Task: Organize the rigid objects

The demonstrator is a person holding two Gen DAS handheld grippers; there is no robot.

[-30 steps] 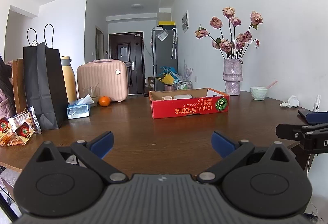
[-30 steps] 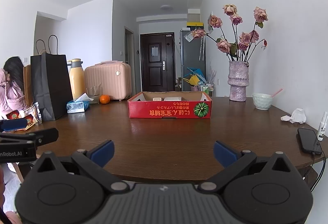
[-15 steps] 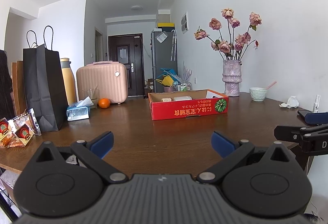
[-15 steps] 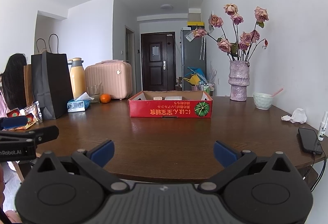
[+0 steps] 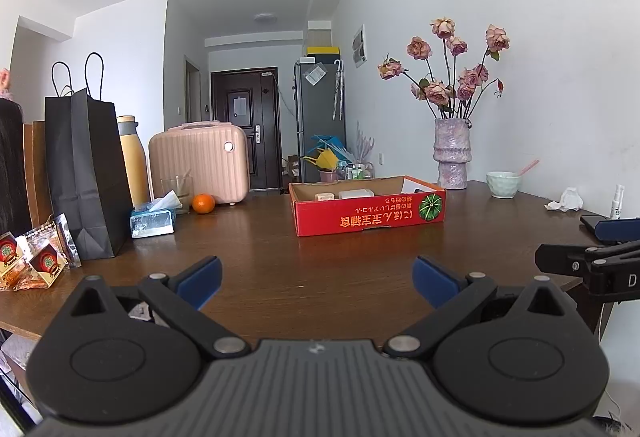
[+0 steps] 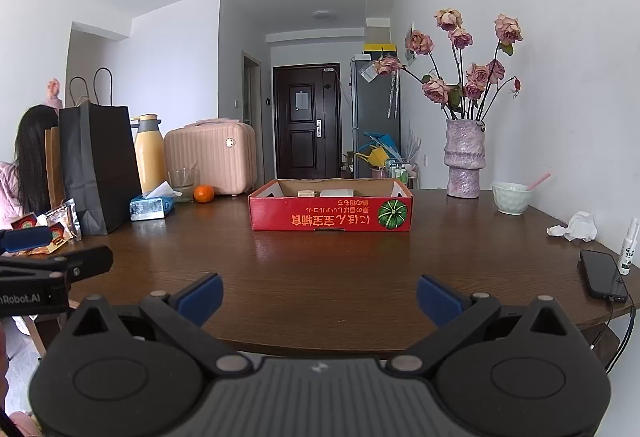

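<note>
Left claw point(image 5: 316, 275): jaws spread wide, nothing between the blue pads, hovering low over the near table edge.
Right claw point(image 6: 318, 295): likewise wide apart, empty, level with its twin.
Red tray box point(image 6: 330, 215): straight ahead of both claws, well beyond the pads, flat on the brown table point(image 6: 340, 277).
Inside the box: two small pale blocks point(image 6: 337, 193) showing over the near wall, side by side toward the back; what they are, too small to tell.
Handling, judged: blocks look boxy and stiff, likely light; best pinched across the short sides, from above. Cardboard walls thin, liable to buckle if squeezed.
Loose on the table, right of the claws: one phone point(image 6: 602, 273) on a cable, slick and flat, hard to get under; one small spray bottle point(image 6: 628, 247), upright, easy to topple.
Count elsewhere: one orange point(image 6: 204, 193), one tissue pack point(image 6: 151, 206), one bowl point(image 6: 511, 197), one vase point(image 6: 464, 157).
Stage: fits either sorting yet to come or blocks already boxed.
</note>
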